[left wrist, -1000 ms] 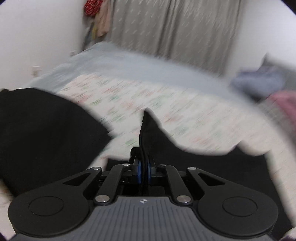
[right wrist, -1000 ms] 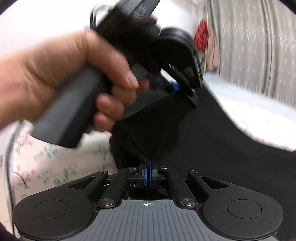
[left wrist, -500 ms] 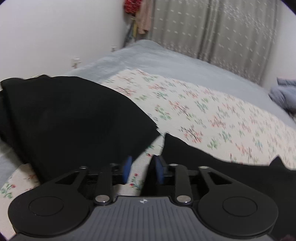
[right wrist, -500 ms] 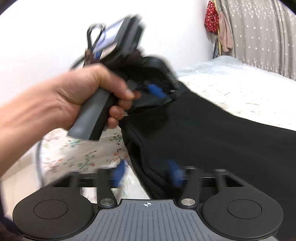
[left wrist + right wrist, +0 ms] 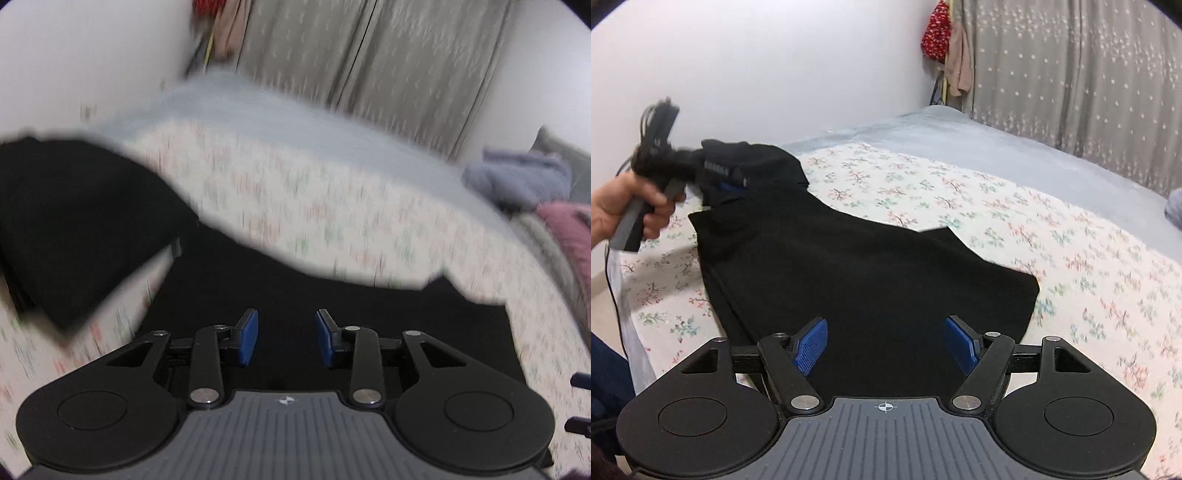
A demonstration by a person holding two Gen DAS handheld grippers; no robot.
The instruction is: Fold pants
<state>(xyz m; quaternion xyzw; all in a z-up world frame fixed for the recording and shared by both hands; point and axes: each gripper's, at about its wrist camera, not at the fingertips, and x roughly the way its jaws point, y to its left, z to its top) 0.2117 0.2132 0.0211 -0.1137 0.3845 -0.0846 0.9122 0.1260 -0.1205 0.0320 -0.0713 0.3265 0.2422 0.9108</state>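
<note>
Both claws are released: our right claw [image 5: 884, 343] has just sprung apart and hangs above the pants [image 5: 849, 266], nothing pinched; our left claw [image 5: 286, 341] has just parted too, pads clear of the cloth. We see the pants lying flat on the bed [image 5: 1071, 240], near its front-left corner.

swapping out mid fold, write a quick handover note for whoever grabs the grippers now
Left gripper: open, fingers have just spread, nothing between them; it hovers over the black pants.
Right gripper: open, just released, nothing gripped.
Pants: lying on the floral sheet, one end doubled over.
Done: at least one fold laid down and let go.
Left: smooth it and make the remaining folds; the far corners look uneven.
</note>
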